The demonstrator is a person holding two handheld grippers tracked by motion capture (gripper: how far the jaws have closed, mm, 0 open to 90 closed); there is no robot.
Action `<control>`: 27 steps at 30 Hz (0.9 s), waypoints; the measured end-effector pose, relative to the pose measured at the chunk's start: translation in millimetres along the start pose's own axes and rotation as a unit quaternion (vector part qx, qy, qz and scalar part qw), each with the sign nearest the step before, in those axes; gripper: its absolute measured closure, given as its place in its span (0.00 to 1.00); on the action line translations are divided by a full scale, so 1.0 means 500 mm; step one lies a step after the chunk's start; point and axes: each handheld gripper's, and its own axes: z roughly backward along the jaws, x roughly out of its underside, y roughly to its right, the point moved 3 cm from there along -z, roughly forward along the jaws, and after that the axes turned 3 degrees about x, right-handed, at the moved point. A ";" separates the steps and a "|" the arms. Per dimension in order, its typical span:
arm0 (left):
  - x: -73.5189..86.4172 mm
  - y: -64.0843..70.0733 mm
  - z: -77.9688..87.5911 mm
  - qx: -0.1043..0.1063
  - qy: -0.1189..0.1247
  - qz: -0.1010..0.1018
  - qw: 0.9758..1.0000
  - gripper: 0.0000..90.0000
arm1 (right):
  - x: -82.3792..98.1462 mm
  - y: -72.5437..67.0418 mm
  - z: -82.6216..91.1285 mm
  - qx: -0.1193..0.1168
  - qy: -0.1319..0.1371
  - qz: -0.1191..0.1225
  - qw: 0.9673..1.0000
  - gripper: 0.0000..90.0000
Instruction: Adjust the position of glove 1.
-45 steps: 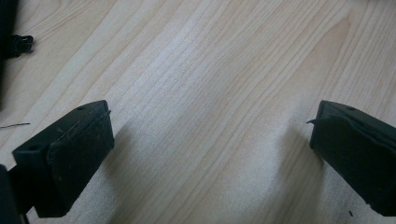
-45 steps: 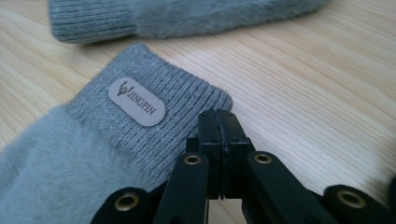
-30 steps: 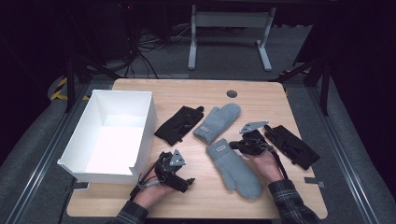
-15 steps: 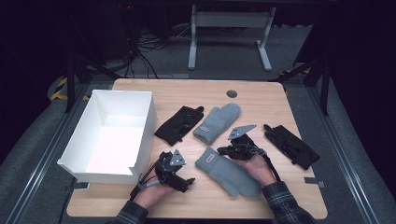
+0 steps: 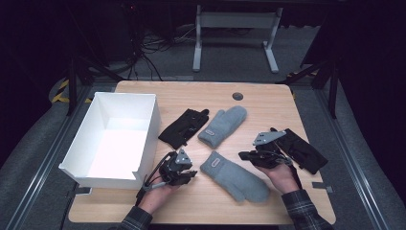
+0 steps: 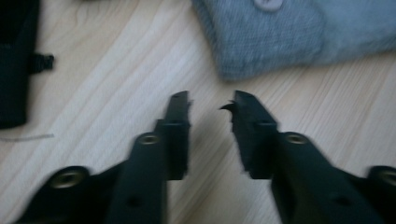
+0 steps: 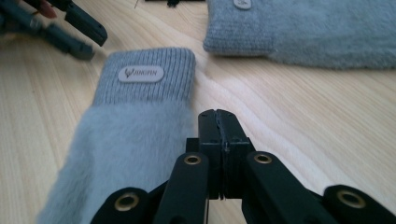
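Observation:
Two grey mittens lie on the wooden table (image 5: 268, 100). The near mitten (image 5: 234, 176) (image 7: 130, 140) has its cuff toward my left gripper, and the far mitten (image 5: 222, 125) (image 7: 317, 28) lies behind it. My left gripper (image 5: 187, 175) (image 6: 211, 100) (image 7: 93, 44) rests just left of the near mitten's cuff (image 6: 280, 37). Its jaws have just been closing; a gap remains and nothing is between them. My right gripper (image 5: 246, 155) (image 7: 218, 116) is shut on nothing, at the near mitten's right edge.
A white open box (image 5: 149, 132) stands at the left of the table. One black glove (image 5: 184, 127) (image 6: 14, 60) lies beside the box, another black glove (image 5: 301, 149) at the right, behind my right hand. A round hole (image 5: 237, 96) sits near the far edge.
The near mitten has swung round and slid left, so its cuff now lies close to my left gripper. My right gripper moved left with it. The left hand stayed in place.

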 end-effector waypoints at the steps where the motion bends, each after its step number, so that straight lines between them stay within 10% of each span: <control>1: 0.000 0.000 0.000 0.000 0.000 0.000 1.000 0.94 | 0.000 0.000 0.000 0.000 0.000 0.000 1.000 1.00; 16: -0.131 -0.005 -0.047 0.024 0.024 -0.035 0.999 1.00 | 0.090 -0.047 0.071 -0.009 -0.003 -0.016 1.000 1.00; 27: -0.144 -0.007 -0.107 0.033 -0.006 -0.051 0.998 1.00 | 0.145 -0.096 0.093 -0.026 -0.018 -0.008 0.999 1.00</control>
